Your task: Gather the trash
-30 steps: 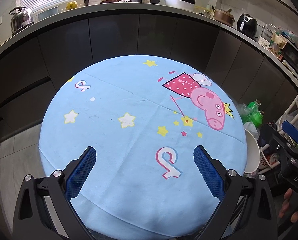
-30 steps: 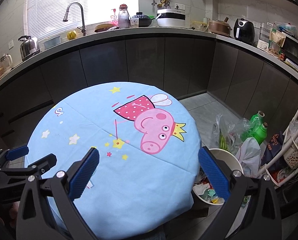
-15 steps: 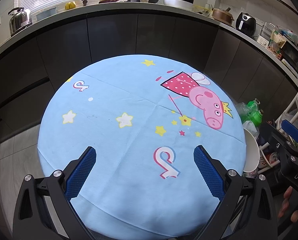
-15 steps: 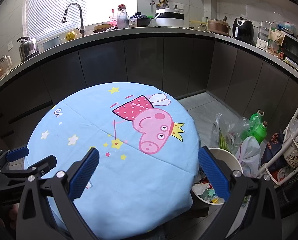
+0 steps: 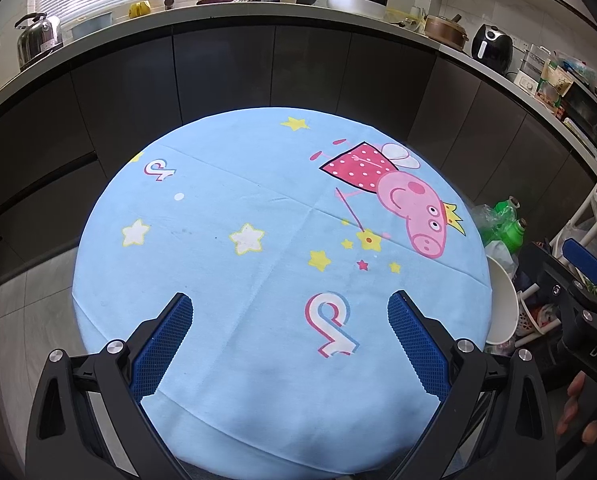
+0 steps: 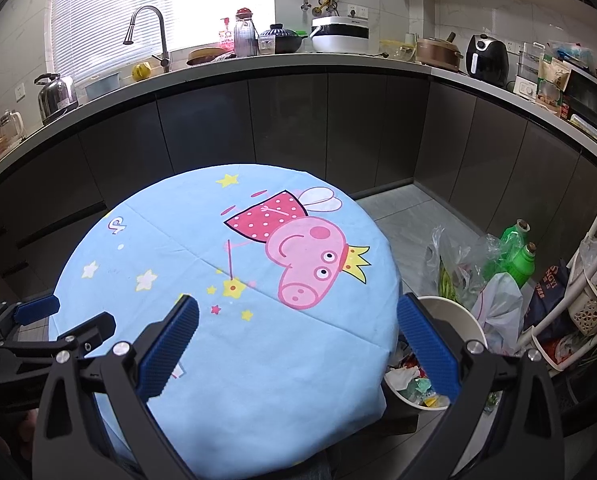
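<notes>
A round table with a light blue cartoon cloth [image 5: 258, 280] [image 6: 266, 368] fills both views; I see only printed stars and a pink pig on it. My left gripper [image 5: 289, 300] hovers open over the near edge, nothing between its blue pads. My right gripper [image 6: 297, 300] is open and empty too, over the table's near right side. A white bin [image 6: 464, 314] [image 5: 503, 308] stands on the floor right of the table, with crumpled wrappers [image 6: 408, 378] inside. In the right wrist view the left gripper's blue pad [image 6: 37, 308] shows at the far left.
Dark cabinets and a worktop [image 6: 298, 62] curve behind the table, bearing a kettle, pots and an air fryer. Green bottles [image 6: 520, 256] and plastic bags [image 6: 494, 312] sit on the floor beside the bin. A white rack [image 6: 590, 304] stands at far right.
Both views have drifted only slightly over the table. Both grippers stay open and empty.
</notes>
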